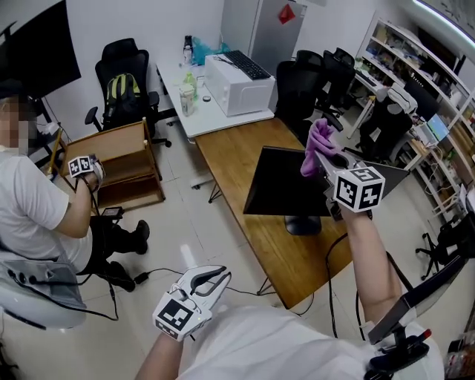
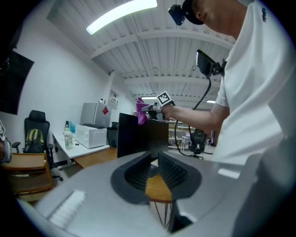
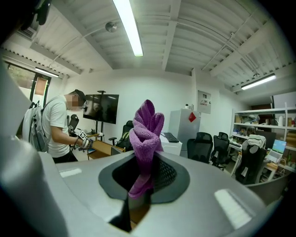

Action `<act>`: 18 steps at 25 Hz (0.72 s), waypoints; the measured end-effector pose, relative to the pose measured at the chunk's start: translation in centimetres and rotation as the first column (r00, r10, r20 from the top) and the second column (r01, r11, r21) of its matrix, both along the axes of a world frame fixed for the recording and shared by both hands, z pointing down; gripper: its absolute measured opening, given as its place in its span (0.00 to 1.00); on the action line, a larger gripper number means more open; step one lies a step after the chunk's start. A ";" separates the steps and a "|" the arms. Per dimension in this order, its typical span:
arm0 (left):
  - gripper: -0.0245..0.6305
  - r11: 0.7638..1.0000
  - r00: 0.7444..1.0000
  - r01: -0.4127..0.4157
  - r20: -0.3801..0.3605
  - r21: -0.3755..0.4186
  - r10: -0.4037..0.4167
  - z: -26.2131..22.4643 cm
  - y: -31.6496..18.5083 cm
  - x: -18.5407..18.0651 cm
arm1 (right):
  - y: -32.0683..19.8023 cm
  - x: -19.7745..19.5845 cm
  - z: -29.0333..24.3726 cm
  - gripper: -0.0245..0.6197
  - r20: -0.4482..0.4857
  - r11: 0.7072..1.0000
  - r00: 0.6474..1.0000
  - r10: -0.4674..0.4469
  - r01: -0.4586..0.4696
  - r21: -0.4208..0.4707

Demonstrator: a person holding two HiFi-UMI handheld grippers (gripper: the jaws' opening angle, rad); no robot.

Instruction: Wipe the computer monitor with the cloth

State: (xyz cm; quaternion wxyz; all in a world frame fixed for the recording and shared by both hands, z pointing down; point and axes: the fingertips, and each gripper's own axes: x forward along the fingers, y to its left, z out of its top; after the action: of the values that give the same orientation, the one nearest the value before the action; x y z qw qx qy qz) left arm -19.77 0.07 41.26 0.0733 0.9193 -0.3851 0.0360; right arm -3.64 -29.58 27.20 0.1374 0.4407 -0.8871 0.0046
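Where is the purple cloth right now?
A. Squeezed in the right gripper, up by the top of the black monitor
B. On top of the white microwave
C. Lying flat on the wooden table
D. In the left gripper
A: the right gripper has its jaws closed on the purple cloth, and the head view shows it raised at the top edge of the monitor.

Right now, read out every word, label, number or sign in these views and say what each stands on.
No text reads clearly.
Red diamond sticker on the grey cabinet: print too small.
Wall notice: blurred.
Bottle labels on the white table: too small.
Marker cube: black-and-white pattern, no letters.
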 end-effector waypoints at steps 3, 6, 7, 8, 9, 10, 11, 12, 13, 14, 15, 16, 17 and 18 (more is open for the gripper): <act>0.14 1.000 1.000 0.018 -0.006 0.011 -0.018 0.3 0.4 -0.4 | 0.4 -1.6 -0.1 0.11 0.002 1.000 1.000 -0.030 0.030 0.003; 0.14 1.000 0.999 0.030 -0.013 0.003 -0.030 0.2 0.9 -0.7 | 0.7 -3.3 -0.1 0.11 0.002 0.998 0.998 -0.060 0.060 0.005; 0.14 0.999 0.999 0.033 -0.007 -0.003 -0.033 0.1 1.0 -0.9 | 0.7 -3.9 0.0 0.11 0.002 0.998 0.998 -0.068 0.068 0.004; 0.14 0.999 0.999 0.038 -0.004 -0.001 -0.038 0.3 1.0 -1.1 | 0.7 -4.4 0.1 0.11 0.003 0.997 0.997 -0.076 0.076 0.003; 0.14 0.999 0.999 0.044 -0.005 0.005 -0.044 0.5 1.0 -1.3 | 0.6 -4.9 0.2 0.11 0.003 0.997 0.997 -0.083 0.083 0.001; 0.14 0.999 0.999 0.049 -0.006 0.009 -0.049 0.6 1.0 -1.5 | 0.6 -5.3 0.2 0.11 0.003 0.996 0.996 -0.089 0.089 0.000; 0.14 0.999 0.999 0.053 -0.004 0.007 -0.053 0.5 1.1 -1.6 | 0.5 -5.8 0.2 0.11 0.003 0.995 0.995 -0.096 0.096 0.000; 0.14 0.998 0.998 0.057 -0.001 0.003 -0.057 0.4 1.2 -1.8 | 0.5 -6.3 0.2 0.11 0.003 0.995 0.995 -0.104 0.104 0.001; 0.14 0.998 0.998 0.064 -0.001 0.004 -0.064 0.4 1.3 -1.9 | 0.6 -6.8 0.1 0.11 0.003 0.993 0.993 -0.114 0.114 0.002; 0.15 0.997 0.997 0.073 -0.003 0.008 -0.073 0.5 1.4 -2.1 | 0.6 -7.3 0.1 0.11 0.003 0.992 0.992 -0.125 0.125 0.004; 0.15 0.997 0.997 0.081 -0.004 0.010 -0.081 0.6 1.5 -2.2 | 0.7 -7.9 0.0 0.11 0.003 0.991 0.991 -0.135 0.135 0.005; 0.14 0.996 0.996 0.087 -0.002 0.004 -0.087 0.6 1.7 -2.3 | 0.9 -8.4 0.1 0.11 0.003 0.990 0.990 -0.144 0.144 0.006; 0.14 0.996 0.996 0.093 0.001 -0.008 -0.093 0.4 1.9 -2.5 | 1.0 -8.8 0.1 0.11 0.003 0.988 0.988 -0.152 0.152 0.006; 0.14 0.995 0.995 0.103 0.002 -0.018 -0.103 0.1 2.0 -2.6 | 1.0 -9.3 0.2 0.11 0.004 0.987 0.987 -0.158 0.158 0.005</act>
State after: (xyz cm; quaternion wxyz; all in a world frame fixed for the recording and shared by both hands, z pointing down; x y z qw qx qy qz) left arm -22.38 2.05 41.37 0.0833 0.8975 -0.4315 0.0362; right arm -12.89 -28.53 27.39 0.1344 0.3691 -0.9196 -0.0073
